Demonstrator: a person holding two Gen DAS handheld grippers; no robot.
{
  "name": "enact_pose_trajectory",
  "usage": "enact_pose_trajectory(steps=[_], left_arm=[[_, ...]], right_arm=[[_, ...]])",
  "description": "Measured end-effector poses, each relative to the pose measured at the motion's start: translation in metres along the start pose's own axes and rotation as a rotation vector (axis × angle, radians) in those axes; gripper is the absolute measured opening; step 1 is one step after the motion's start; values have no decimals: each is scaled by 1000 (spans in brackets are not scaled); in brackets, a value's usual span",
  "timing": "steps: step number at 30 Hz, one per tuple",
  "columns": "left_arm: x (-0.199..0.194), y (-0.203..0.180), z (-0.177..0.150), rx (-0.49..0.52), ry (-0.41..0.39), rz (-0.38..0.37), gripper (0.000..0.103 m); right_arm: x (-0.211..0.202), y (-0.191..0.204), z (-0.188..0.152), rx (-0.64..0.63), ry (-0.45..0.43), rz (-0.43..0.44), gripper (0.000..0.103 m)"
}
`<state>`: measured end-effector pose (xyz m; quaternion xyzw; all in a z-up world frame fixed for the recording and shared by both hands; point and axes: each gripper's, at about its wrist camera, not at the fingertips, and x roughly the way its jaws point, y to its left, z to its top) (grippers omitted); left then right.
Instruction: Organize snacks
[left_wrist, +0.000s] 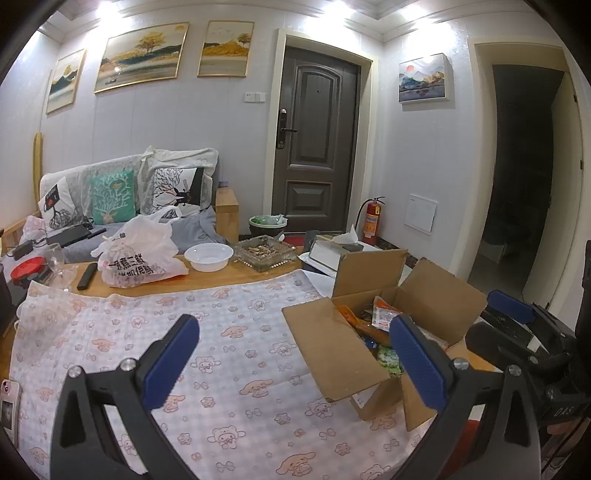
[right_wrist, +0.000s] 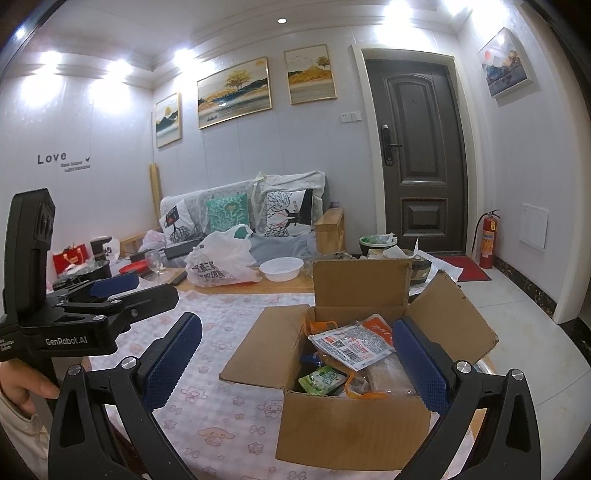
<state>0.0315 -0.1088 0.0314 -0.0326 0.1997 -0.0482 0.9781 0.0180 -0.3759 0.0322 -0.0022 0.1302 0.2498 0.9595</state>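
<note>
An open cardboard box (left_wrist: 343, 354) (right_wrist: 351, 428) stands on the pink cartoon-print cloth (left_wrist: 221, 350) (right_wrist: 221, 406), flaps spread. Inside lie several snack packs: a white-and-orange pack (right_wrist: 351, 341) (left_wrist: 384, 314) on top and a green pack (right_wrist: 323, 380) below. My left gripper (left_wrist: 295, 339) is open and empty, over the cloth just left of the box. My right gripper (right_wrist: 295, 343) is open and empty, hovering in front of the box opening. The left gripper also shows in the right wrist view (right_wrist: 110, 291), at the left.
Beyond the cloth on the wooden table stand a white plastic bag (left_wrist: 136, 258), a white bowl (left_wrist: 208, 256), a glass ashtray (left_wrist: 266, 253), a wine glass (left_wrist: 55, 260) and a remote (left_wrist: 86, 276). A phone (left_wrist: 9, 406) lies at the left edge. A sofa stands behind.
</note>
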Motion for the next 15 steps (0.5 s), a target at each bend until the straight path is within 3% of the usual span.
enact_pose_trajectory(steps=[15], left_arm=[[0,-1,0,3,-1,2,102]], right_arm=[[-1,2,1,3,0,-1,103]])
